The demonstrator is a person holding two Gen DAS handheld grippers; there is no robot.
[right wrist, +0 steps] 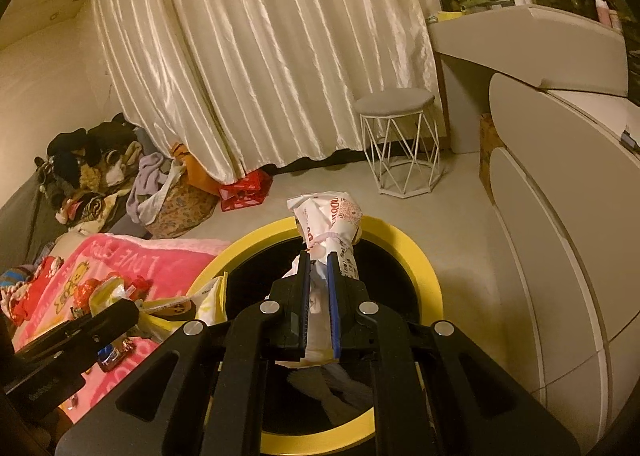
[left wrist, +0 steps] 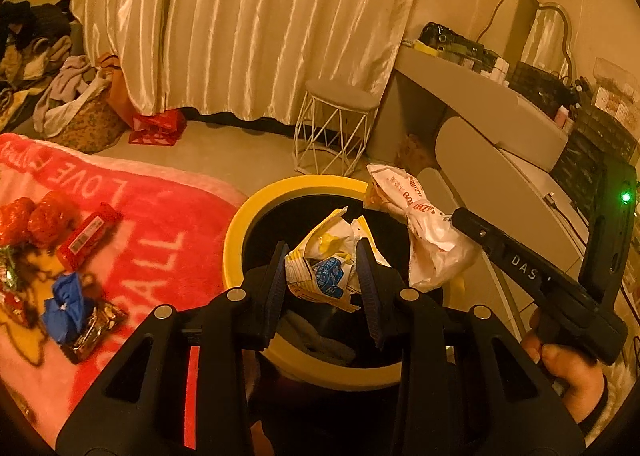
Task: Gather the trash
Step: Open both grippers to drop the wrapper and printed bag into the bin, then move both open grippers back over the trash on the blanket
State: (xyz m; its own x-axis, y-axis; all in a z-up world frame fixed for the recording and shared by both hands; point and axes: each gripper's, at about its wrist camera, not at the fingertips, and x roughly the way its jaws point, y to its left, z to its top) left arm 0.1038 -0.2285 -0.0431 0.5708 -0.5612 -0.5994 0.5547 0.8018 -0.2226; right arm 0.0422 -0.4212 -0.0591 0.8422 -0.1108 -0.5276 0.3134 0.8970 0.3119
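A yellow-rimmed bin (left wrist: 236, 232) with a black liner stands on the floor beside the pink blanket (left wrist: 160, 232). My left gripper (left wrist: 322, 252) is shut on a crumpled yellow, white and blue wrapper (left wrist: 320, 272) and holds it over the bin's mouth. My right gripper (right wrist: 318, 260) is shut on a white wrapper with red print (right wrist: 328, 215), also over the bin (right wrist: 424, 256); it shows in the left wrist view (left wrist: 428, 236) at the bin's right side. Several wrappers lie on the blanket: red ones (left wrist: 88, 236), a blue one (left wrist: 66, 308) and a brown one (left wrist: 94, 330).
A white wire stool (left wrist: 336, 127) stands behind the bin. A grey dresser (left wrist: 480, 103) with clutter is on the right. Cream curtains (left wrist: 248, 23) hang at the back. A clothes pile and basket (left wrist: 80, 111) and a red bag (left wrist: 156, 127) are at the left.
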